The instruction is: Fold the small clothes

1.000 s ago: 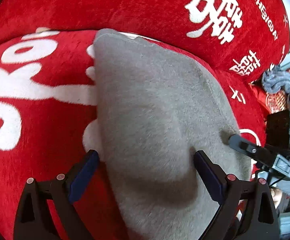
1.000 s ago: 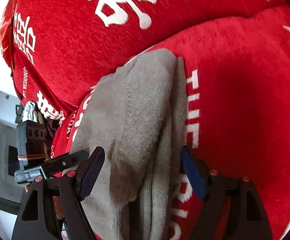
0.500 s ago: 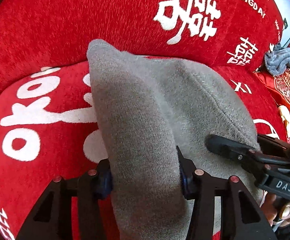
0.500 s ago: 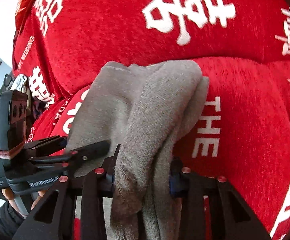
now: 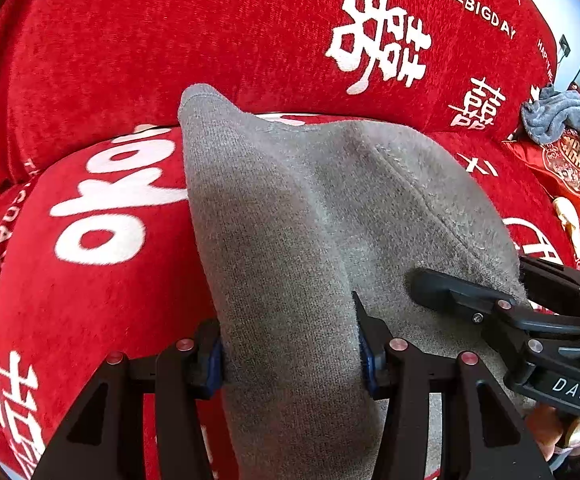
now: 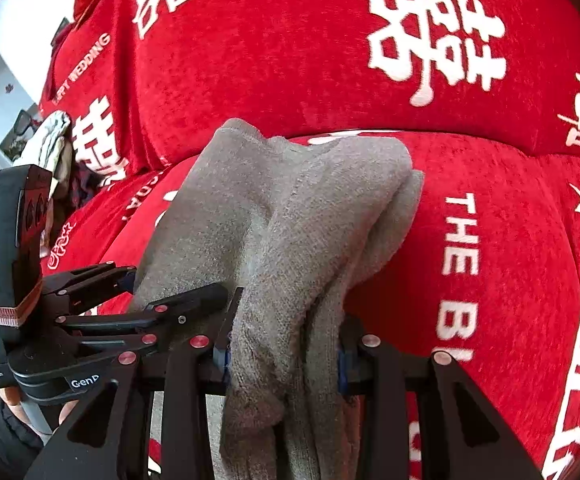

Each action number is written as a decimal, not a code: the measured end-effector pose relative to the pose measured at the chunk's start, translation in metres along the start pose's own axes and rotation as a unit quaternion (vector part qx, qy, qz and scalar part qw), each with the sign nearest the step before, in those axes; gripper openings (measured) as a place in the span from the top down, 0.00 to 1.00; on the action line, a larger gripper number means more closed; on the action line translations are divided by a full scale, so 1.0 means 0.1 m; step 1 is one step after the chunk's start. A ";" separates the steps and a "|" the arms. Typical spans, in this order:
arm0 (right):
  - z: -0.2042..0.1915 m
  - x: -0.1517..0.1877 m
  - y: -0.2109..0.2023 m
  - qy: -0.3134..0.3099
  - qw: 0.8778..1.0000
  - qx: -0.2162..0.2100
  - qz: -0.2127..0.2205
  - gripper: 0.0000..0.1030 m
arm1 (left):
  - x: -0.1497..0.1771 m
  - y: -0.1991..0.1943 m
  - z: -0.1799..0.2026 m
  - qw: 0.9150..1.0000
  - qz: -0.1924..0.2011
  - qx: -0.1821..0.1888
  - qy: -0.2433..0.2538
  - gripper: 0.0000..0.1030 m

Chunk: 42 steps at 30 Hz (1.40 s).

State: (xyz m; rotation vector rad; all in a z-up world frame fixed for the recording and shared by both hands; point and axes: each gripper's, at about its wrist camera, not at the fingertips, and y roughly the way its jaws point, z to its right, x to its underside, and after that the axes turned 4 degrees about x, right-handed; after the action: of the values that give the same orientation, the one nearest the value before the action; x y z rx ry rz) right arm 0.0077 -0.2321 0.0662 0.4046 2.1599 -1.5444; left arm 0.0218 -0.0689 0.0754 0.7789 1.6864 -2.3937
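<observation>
Together, we saw these things, each placed relative to the red sofa:

Sofa: the red sofa carried white lettering and characters, with its backrest rising behind the seat cushion.

Garment: a small grey knit garment was over the seat cushion of the sofa, bunched into thick folds; its far end reached the seam where seat met backrest, and its near end was gathered up by our two tools.

Left gripper: our left gripper was clamped on one thick fold of the garment, blue pads pressing the cloth from both sides.

Right gripper: our right gripper was likewise closed on a doubled bundle of the same garment; from the left camera its black fingers lay against the garment's right edge.

Other cloth: a blue-grey cloth lay crumpled at the sofa's far right end, well apart from the garment.

Hand: fingers of a hand gripped the right tool's handle.
</observation>
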 end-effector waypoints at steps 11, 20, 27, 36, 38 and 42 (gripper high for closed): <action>-0.32 0.24 -0.09 -0.012 1.000 0.002 0.003 0.62 | 0.32 -0.24 -0.12 1.000 0.011 -0.006 0.002 0.49; -0.42 0.56 -0.15 -0.007 1.000 0.004 0.004 0.62 | 0.62 -0.30 -0.10 1.000 0.010 -0.004 0.004 0.49; -0.38 0.76 -0.13 0.000 1.000 0.010 0.008 0.62 | 0.83 -0.25 -0.14 1.000 0.016 -0.006 0.008 0.46; -0.05 0.76 -0.35 0.045 0.998 0.024 0.034 0.47 | 0.84 -0.63 -0.47 0.998 0.061 -0.014 -0.023 0.30; -0.12 0.65 -0.44 0.035 0.998 0.012 0.053 0.46 | 0.69 -0.60 -0.52 0.997 0.055 -0.045 -0.033 0.30; -0.34 0.46 -0.25 -0.004 1.000 -0.016 0.020 0.41 | 0.46 -0.29 -0.53 0.994 0.008 -0.111 -0.020 0.30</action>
State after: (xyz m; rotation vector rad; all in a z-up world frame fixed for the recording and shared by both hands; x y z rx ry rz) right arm -0.0498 -0.2094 0.0718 0.4282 2.1546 -1.4845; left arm -0.0103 -0.0010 0.0654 0.7008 1.8797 -2.1455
